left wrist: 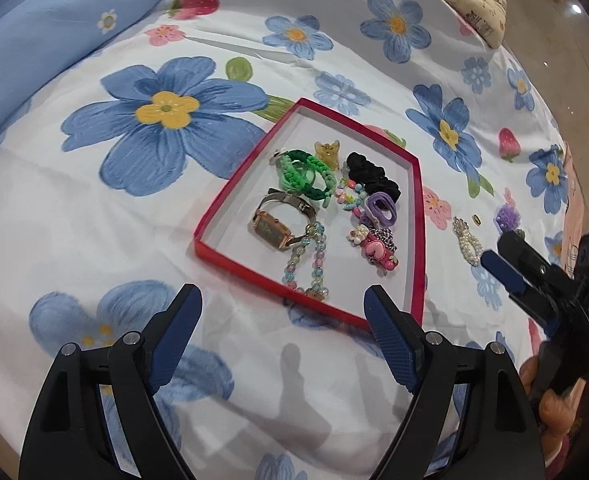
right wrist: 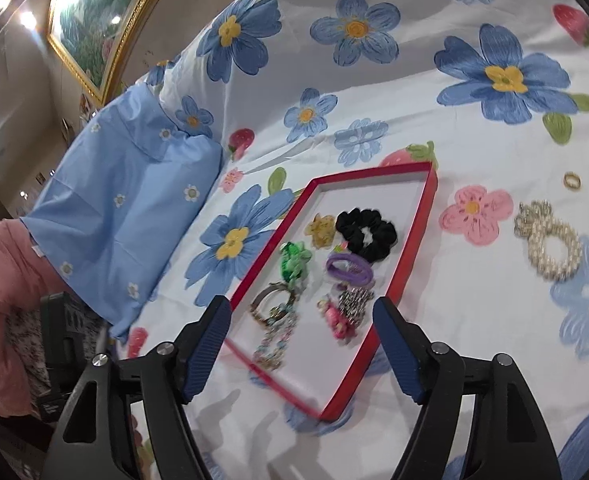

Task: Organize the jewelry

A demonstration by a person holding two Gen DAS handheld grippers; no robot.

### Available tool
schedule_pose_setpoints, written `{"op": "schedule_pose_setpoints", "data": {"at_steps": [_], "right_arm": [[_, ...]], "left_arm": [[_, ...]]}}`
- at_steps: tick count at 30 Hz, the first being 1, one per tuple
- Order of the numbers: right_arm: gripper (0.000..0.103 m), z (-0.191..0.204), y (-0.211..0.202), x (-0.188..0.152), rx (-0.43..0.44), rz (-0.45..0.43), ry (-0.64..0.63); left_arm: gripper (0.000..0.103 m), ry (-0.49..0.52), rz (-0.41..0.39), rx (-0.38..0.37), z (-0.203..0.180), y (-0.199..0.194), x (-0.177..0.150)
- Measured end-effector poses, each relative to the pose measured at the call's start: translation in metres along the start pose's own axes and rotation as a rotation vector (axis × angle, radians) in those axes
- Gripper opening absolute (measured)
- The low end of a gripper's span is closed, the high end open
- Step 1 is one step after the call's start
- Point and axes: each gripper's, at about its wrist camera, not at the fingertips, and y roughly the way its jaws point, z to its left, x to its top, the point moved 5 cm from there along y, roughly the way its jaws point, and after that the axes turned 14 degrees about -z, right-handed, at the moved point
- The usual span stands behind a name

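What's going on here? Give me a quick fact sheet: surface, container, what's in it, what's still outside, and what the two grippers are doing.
surface: flowered bedsheet
container: red tray
inside tray: watch, green braided bands, black scrunchie, purple hair tie
outside tray: pearl bracelet, gold ring
left gripper: open, empty
right gripper: open, empty

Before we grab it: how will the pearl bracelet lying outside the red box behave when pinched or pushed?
The pearl bracelet is a loop of small round beads, so it will probably sag and drape rather than hold shape. The glossy beads may slip between pads. Pushed across the soft bedsheet, it would likely bunch up or drag rather than roll.
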Motion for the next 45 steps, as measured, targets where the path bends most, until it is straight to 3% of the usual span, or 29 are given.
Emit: {"op": "schedule_pose_setpoints", "data": {"at_steps": [10, 17, 18, 21, 23, 26, 32, 45], "right_arm": [[0.077, 0.013, -0.028, -0.018, -0.067, -0.001, -0.096], [0.077, 0.043, -0.058, 0.008, -0.115, 0.007, -0.282], [0.079, 0.049, -0.062, 0.013, -0.118, -0.001, -0.308], [0.099, 0.070, -0.081, 0.035, -0.112, -0.070, -0.394], [0.103, 0.076, -0.090, 0.041, -0.113, -0.128, -0.416], [0.103, 0.069, -0.082, 0.030, -0.139, -0.129, -0.414], [0.103, 0.037, -0.048, -0.012, -0.199, -0.033, -0.356], [0.103, 0.019, -0.019, -0.057, -0.206, 0.108, -0.345]], "left_arm": [[0.084, 0.105, -0.046, 0.106, -0.003, -0.027, -0.008], [0.084, 0.203, -0.117, 0.110, -0.019, -0.061, 0.012], [0.085, 0.218, -0.143, 0.110, -0.023, -0.069, 0.019], [0.103, 0.227, -0.228, 0.128, -0.030, -0.090, 0.036], [0.103, 0.231, -0.275, 0.142, -0.032, -0.093, 0.041], [0.103, 0.277, -0.256, 0.172, -0.032, -0.080, 0.034], [0.103, 0.331, -0.189, 0.239, -0.026, -0.049, 0.006], [0.103, 0.321, -0.113, 0.260, -0.009, -0.025, -0.023]]}}
